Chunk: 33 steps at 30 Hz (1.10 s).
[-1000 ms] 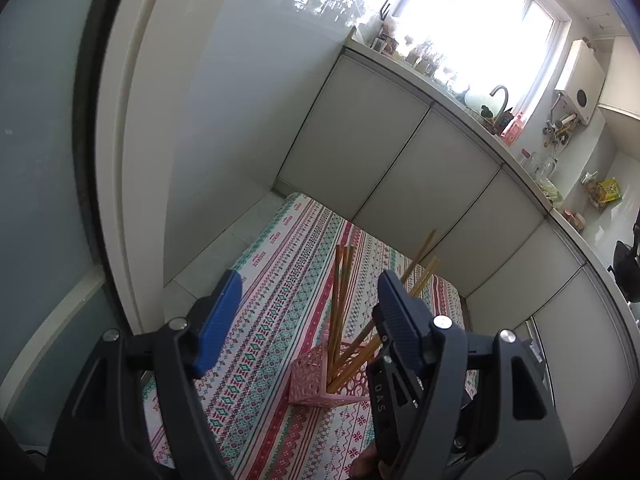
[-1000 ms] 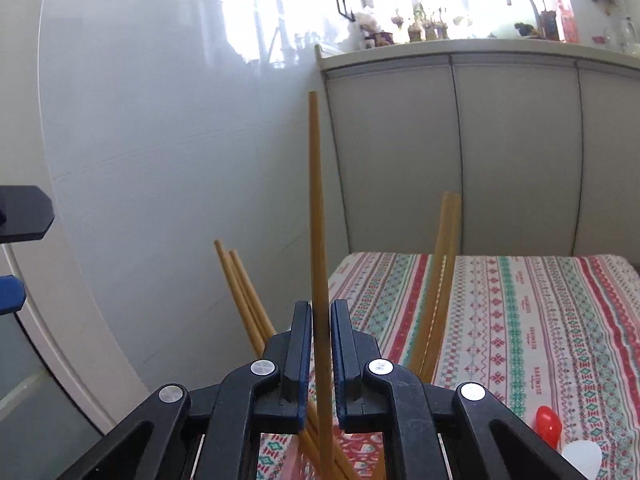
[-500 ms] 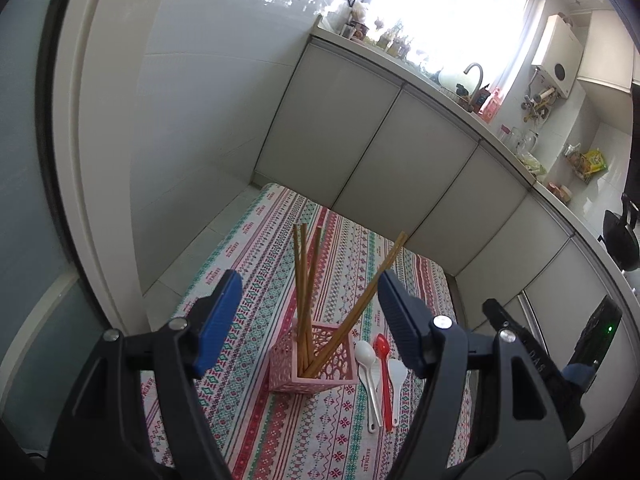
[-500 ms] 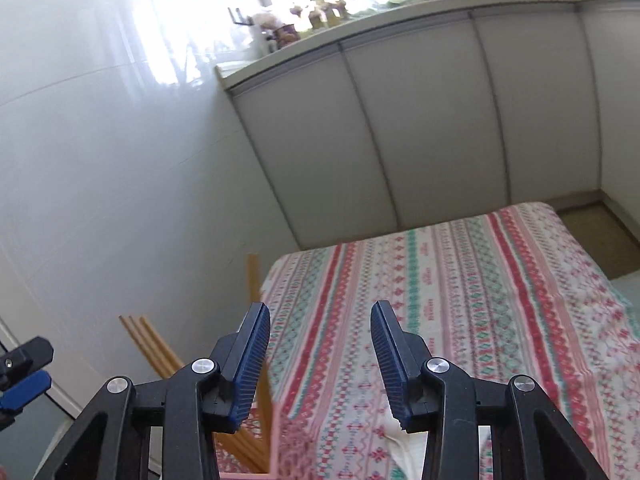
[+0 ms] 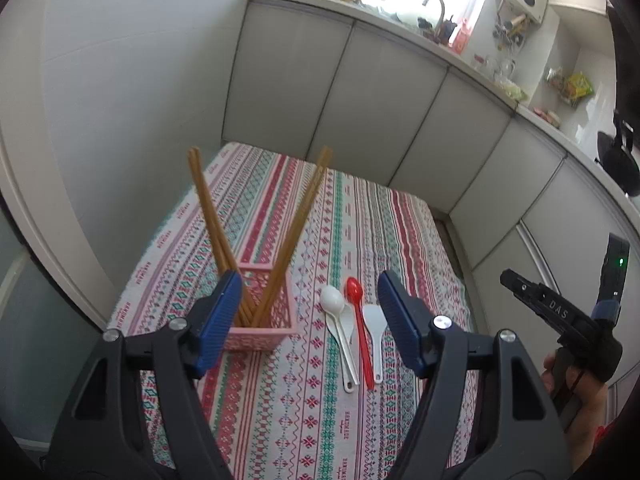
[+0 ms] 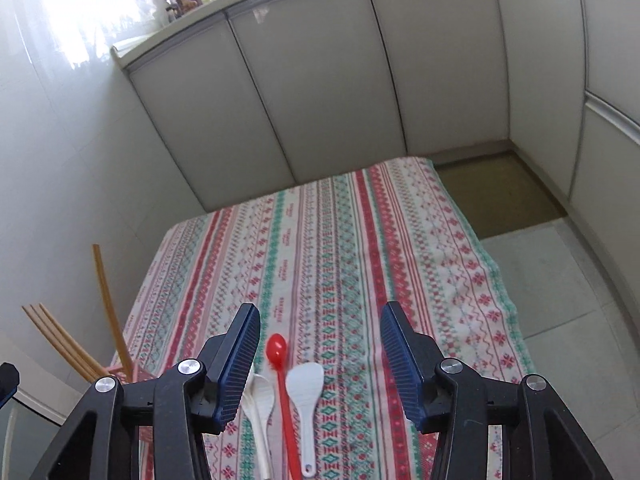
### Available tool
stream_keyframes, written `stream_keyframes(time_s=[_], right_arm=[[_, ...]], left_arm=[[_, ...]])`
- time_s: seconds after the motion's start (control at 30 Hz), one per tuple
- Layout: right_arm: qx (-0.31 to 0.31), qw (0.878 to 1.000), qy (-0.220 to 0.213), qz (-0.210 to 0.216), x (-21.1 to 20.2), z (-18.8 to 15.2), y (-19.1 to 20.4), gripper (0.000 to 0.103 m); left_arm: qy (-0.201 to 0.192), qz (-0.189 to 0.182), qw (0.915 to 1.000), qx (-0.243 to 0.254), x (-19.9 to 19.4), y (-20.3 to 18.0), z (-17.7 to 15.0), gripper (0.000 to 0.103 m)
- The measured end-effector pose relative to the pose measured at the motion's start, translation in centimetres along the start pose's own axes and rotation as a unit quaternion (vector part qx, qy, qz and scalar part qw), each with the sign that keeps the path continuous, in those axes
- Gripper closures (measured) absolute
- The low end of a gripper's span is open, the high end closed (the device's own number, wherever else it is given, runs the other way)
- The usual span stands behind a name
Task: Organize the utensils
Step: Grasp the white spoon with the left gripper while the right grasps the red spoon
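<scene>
A pink lattice basket [image 5: 262, 330] stands on the patterned tablecloth [image 5: 360, 216] and holds several wooden chopsticks [image 5: 298, 220] leaning apart. To its right lie a red spoon [image 5: 360, 328], white spoons [image 5: 340, 332] and a small white scoop [image 5: 376, 330]. My left gripper [image 5: 310, 320] is open and empty above the basket and spoons. My right gripper [image 6: 320, 364] is open and empty above the red spoon [image 6: 282, 380], the white scoop [image 6: 305, 396] and a white spoon [image 6: 258, 404]. The chopsticks [image 6: 106, 304] show at its left. The right gripper also shows in the left wrist view [image 5: 560, 312].
White cabinet doors [image 6: 320, 80] stand behind the table and a white wall [image 5: 120, 100] on the left. Tiled floor [image 6: 580, 300] lies to the right of the table edge. A worktop with a tap [image 5: 434, 4] runs along the back.
The right gripper let go of the chopstick, opened, and drew back to the right over the spoons. The left gripper's view swung down toward the basket and spoons.
</scene>
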State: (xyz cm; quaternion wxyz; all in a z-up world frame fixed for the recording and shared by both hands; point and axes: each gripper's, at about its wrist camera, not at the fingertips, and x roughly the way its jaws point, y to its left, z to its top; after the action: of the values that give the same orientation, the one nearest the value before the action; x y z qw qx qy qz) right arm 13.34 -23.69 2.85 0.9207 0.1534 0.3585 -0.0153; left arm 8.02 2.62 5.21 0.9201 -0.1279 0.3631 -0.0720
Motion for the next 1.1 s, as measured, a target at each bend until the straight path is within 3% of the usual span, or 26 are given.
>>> stream_keyframes(time_s=[0.17,0.37,0.5,0.57,0.9,1.1], right_arm=[[0.005,0.999,0.05,-0.017,1.6,-0.6,-1.2,0.048],[0.01,0.995,0.09,-0.03,3.2,-1.3,-3.0,0.048],[0.028,0.994,0.106,-0.025,4.0,-1.2,-4.3,0.048],[0.029,0.993,0.109,-0.02,4.4,-1.1,-4.5,0.048],[0.037,0.991,0.126,-0.008,6.2,-1.0,-4.8,0.048],[0.035,0.991,0.128,-0.01,6.0,-1.0,-5.1,0.048]], left_arm=[[0.086,0.007,0.9963,-0.002,5.7,-3.3,-2.2,0.031],[0.132,0.068,0.9888,-0.014,12.6,-5.0,-3.5,0.031],[0.141,0.109,0.9839,-0.007,16.1,-5.0,-3.3,0.031],[0.121,0.139,0.9828,0.011,17.0,-5.6,-3.0,0.029],[0.118,0.182,0.9739,0.068,20.2,-8.3,-4.0,0.028],[0.155,0.196,0.9682,0.011,23.5,-6.2,-3.5,0.028]])
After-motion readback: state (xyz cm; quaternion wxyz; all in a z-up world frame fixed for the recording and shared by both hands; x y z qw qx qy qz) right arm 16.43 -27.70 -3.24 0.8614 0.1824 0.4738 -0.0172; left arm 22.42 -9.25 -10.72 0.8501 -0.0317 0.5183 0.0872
